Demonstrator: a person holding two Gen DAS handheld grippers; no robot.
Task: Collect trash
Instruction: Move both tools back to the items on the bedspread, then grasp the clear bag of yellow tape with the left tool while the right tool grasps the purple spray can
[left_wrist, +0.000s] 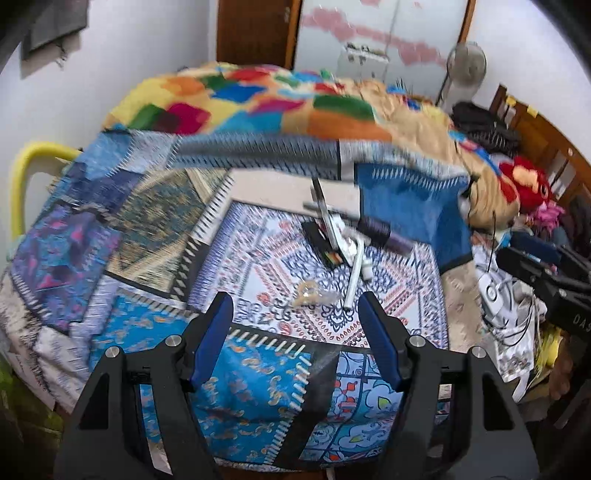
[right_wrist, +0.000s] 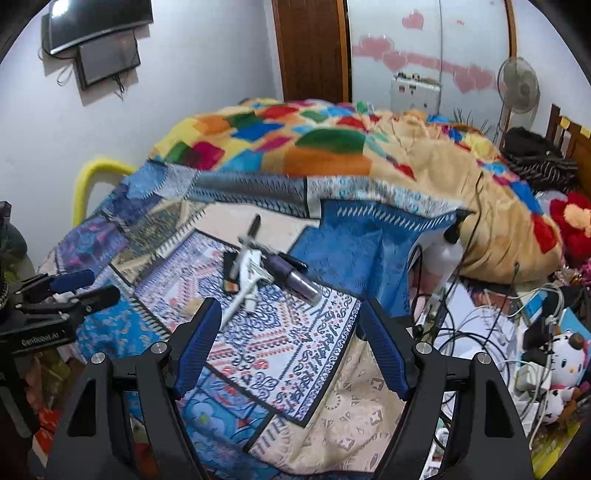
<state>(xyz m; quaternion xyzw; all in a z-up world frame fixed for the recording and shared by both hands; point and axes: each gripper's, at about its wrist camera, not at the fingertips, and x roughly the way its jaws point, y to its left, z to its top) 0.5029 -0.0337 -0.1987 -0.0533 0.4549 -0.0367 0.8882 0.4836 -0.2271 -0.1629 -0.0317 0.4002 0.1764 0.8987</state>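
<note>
A small pile of trash lies on the patterned bedsheet (left_wrist: 280, 266): a white tube-like wrapper (left_wrist: 352, 273), a dark purple cylinder (left_wrist: 384, 232), a flat black packet (left_wrist: 321, 242) and a crumpled clear wrapper (left_wrist: 310, 291). The pile also shows in the right wrist view, with the white wrapper (right_wrist: 245, 280), the purple cylinder (right_wrist: 295, 278) and the black packet (right_wrist: 229, 275). My left gripper (left_wrist: 295, 314) is open and empty just short of the clear wrapper. My right gripper (right_wrist: 288, 321) is open and empty, short of the pile. The left gripper (right_wrist: 85, 288) shows at the left there.
A heaped colourful blanket (right_wrist: 332, 147) covers the far bed. Tangled cables (right_wrist: 480, 332), a plush toy (right_wrist: 565, 362) and clutter fill the right side. A yellow chair back (left_wrist: 22, 184) stands at the left by the wall. A fan (right_wrist: 517, 88) stands far right.
</note>
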